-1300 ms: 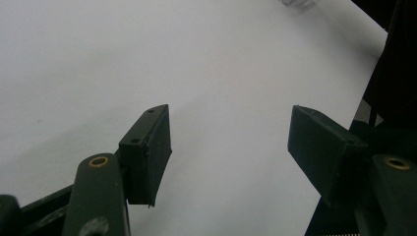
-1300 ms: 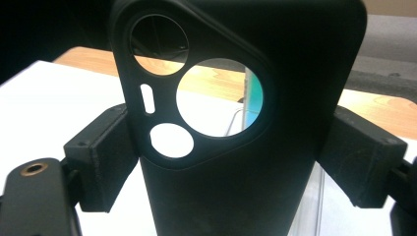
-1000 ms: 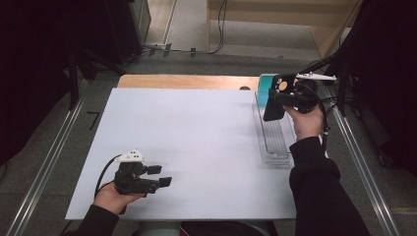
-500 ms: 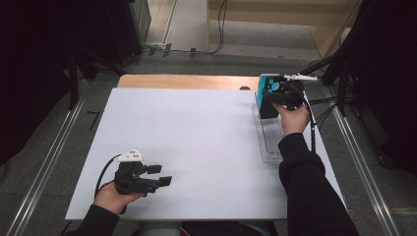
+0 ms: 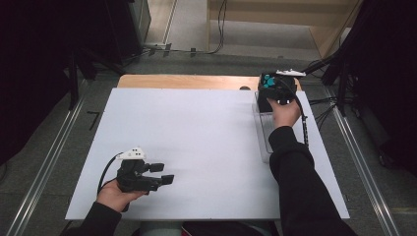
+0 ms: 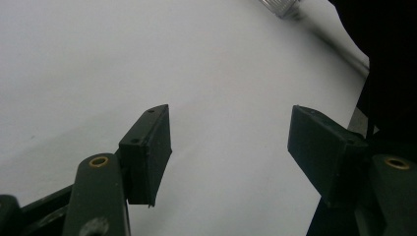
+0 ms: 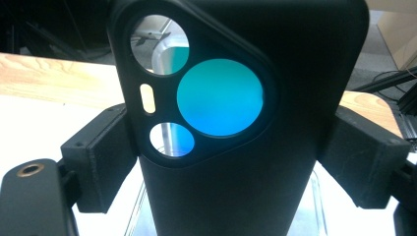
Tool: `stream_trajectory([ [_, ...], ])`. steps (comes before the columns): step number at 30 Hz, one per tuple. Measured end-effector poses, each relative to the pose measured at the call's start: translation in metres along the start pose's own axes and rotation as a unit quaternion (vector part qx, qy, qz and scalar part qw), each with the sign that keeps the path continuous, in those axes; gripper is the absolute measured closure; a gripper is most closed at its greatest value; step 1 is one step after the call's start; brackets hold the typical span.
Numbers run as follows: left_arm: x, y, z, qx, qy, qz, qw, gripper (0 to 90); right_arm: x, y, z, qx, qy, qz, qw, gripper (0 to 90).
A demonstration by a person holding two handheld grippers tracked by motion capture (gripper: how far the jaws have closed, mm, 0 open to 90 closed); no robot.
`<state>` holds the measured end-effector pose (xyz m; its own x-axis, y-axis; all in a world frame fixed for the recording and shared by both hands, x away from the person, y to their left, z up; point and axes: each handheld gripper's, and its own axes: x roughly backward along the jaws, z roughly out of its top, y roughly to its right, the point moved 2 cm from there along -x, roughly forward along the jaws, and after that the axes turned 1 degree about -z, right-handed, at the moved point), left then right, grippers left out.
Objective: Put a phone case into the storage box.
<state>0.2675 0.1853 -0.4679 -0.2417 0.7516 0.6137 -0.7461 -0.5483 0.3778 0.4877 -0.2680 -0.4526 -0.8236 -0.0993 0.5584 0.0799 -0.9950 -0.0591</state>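
Left gripper [image 5: 164, 173] sits low by the near edge of the white table [image 5: 196, 137], its jaws spread apart with nothing but bare white surface between and ahead of them, so there is plenty of free room to its right. Across that open stretch, well apart, the right gripper [image 5: 269, 88] is up at the far right corner, clamped on a black phone case [image 7: 236, 123] held upright, its camera cut-outs showing teal behind. Just below it, a clear tray [image 5: 263, 142] runs along the table's right edge.
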Motion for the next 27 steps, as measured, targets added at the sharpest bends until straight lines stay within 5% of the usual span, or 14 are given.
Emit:
stream_trajectory([
  [15,-0.002,-0.001,0.002,0.009,0.001,-0.002,1.0000,33.1,-0.002,0.001,0.000,0.008,-0.030,0.009,0.9995,9.3],
  [27,-0.005,-0.004,0.008,0.025,-0.008,-0.010,0.9996,33.0,0.029,-0.001,0.005,-0.012,-0.024,0.064,0.9976,7.3],
])
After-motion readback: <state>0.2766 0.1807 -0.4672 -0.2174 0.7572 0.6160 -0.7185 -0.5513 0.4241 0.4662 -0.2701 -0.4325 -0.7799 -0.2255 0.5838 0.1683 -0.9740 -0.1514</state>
